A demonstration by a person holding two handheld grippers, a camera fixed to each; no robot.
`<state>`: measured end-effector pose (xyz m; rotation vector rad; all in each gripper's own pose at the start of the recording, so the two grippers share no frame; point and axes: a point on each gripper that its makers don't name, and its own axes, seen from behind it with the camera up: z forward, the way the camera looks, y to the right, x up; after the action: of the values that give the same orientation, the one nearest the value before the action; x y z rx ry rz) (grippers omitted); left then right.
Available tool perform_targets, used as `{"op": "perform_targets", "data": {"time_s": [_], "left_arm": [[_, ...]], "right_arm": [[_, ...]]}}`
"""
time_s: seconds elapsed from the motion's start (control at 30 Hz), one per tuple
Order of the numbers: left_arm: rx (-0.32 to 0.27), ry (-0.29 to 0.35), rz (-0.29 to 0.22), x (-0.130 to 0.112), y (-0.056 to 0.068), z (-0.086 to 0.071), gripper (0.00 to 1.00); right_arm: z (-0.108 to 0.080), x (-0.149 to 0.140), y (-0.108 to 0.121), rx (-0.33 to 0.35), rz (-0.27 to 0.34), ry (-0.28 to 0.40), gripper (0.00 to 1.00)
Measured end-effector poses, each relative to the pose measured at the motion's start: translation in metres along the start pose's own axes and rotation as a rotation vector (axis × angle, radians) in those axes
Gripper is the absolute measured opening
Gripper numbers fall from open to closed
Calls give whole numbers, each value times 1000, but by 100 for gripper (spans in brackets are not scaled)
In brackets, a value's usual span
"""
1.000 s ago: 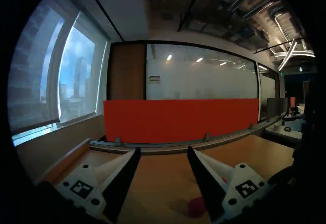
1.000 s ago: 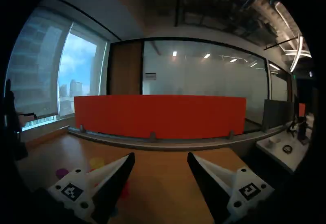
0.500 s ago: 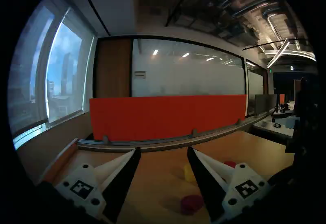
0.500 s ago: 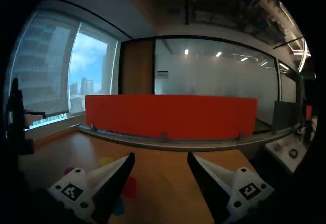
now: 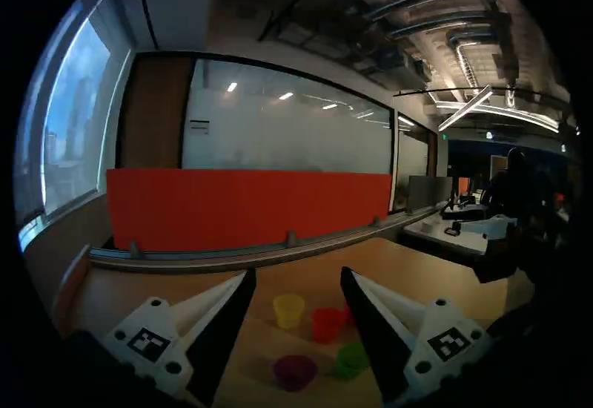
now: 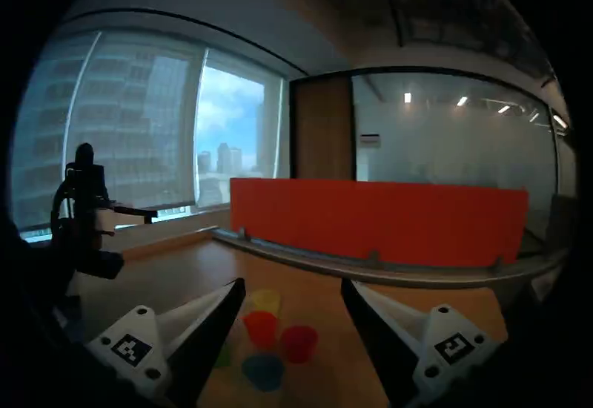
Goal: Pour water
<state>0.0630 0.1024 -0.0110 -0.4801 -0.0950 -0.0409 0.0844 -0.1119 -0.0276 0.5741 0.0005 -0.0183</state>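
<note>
Entry 1. My left gripper: fingers spread wide with nothing between them, held above the light wooden desk surface.

Entry 2. My right gripper: fingers also wide and empty, above the same surface.

Entry 3. A cluster of small plastic cups stands upright and close together on the surface, well short of its far edge.
- In the left gripper view, the small yellow plastic cup stands farthest from me.
- The small red plastic cup is just beside it.
- The small purple plastic cup and the small green plastic cup are nearest me, the green one partly behind my finger.
- In the right gripper view, a small blue plastic cup is nearest, with a second red plastic cup just beyond it.
- I cannot tell whether any cup holds water.

Entry 4. A long orange partition panel stands upright along the surface's far edge.

Entry 5. A tall glass window lies beyond the surface's left edge.
</note>
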Motion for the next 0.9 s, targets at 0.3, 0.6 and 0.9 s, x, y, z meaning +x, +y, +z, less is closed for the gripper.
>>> {"op": "perform_targets", "data": {"time_s": [0.3, 0.6, 0.9], "left_arm": [[-105, 21, -25, 10, 22, 2, 84], [-148, -2, -34, 7, 28, 1, 84], [-149, -26, -9, 1, 28, 3, 84]], "right_arm": [[1, 5, -19, 96, 11, 16, 100], [-1, 7, -22, 110, 10, 3, 100], [-1, 4, -26, 121, -1, -18, 100]]}}
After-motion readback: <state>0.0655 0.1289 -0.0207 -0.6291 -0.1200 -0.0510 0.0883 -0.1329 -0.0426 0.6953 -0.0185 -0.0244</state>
